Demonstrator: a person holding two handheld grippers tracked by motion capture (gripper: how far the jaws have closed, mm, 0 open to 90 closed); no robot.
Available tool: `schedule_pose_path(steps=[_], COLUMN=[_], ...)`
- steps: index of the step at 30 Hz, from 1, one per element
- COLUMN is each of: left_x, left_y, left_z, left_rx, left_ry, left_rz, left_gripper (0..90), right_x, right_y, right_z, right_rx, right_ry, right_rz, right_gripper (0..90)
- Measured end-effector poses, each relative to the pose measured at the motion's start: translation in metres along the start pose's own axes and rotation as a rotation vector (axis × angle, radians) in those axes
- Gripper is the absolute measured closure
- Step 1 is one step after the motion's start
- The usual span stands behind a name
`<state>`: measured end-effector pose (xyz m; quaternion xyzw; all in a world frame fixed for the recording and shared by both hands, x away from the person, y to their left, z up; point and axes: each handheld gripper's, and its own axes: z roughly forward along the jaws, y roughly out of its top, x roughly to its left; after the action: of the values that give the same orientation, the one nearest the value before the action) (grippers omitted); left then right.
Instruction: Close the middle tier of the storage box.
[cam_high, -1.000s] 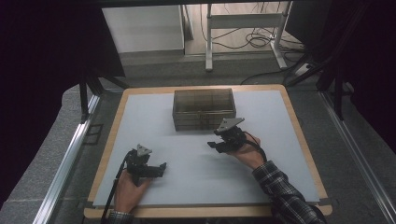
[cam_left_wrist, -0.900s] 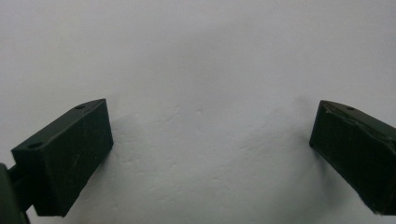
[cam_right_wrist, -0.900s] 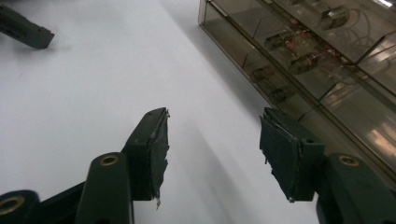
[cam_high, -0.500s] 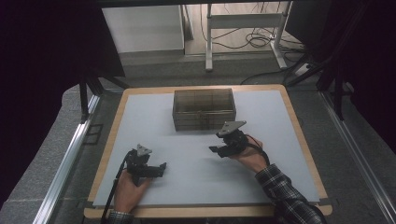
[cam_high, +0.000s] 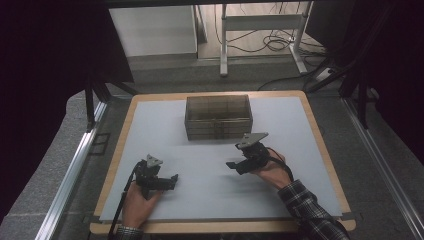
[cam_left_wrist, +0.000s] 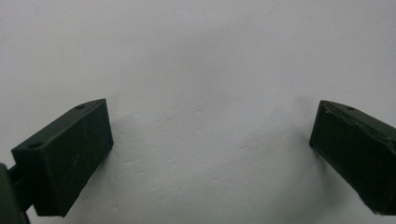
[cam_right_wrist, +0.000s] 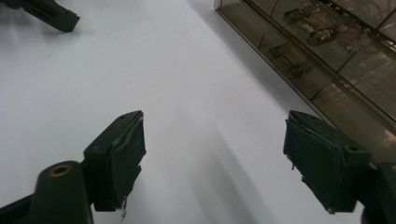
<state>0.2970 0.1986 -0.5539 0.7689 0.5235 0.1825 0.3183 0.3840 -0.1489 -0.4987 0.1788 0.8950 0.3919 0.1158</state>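
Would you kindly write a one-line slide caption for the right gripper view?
Right gripper, jaws open and empty, having just been opening, over the white mat beside the clear latched box.

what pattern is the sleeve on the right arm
A dark plaid check with thin light lines, on the sleeve behind the right gripper; clearest in the high view.

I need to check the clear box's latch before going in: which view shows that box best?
The high view: the whole clear box sits at the far middle of the white mat, lid down, latch facing the person. The right gripper view catches just a slanted stretch of its wall, close up. The left gripper view looks at bare mat.
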Motion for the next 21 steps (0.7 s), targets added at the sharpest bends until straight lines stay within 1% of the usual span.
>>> schedule_pose_path(steps=[4,13,17,21], left_x=[0.000,0.000,0.000,0.000], left_y=[0.000,0.000,0.000,0.000], left_z=[0.000,0.000,0.000,0.000], left_rx=[0.000,0.000,-0.001,-0.001], left_ry=[0.000,0.001,0.001,0.001], left_rz=[0.000,0.000,0.000,0.000], left_gripper=[0.0,0.0,0.0,0.0], right_x=[-0.001,0.000,-0.001,-0.001], right_y=[-0.004,-0.019,-0.025,-0.031], right_z=[-0.004,-0.007,-0.008,-0.009], right_rx=[0.000,0.047,0.059,0.075], right_ry=[0.000,-0.003,0.003,0.010], right_rz=[0.008,0.004,0.001,-0.001], right_gripper=[11.1,3.1,0.5,0.0])
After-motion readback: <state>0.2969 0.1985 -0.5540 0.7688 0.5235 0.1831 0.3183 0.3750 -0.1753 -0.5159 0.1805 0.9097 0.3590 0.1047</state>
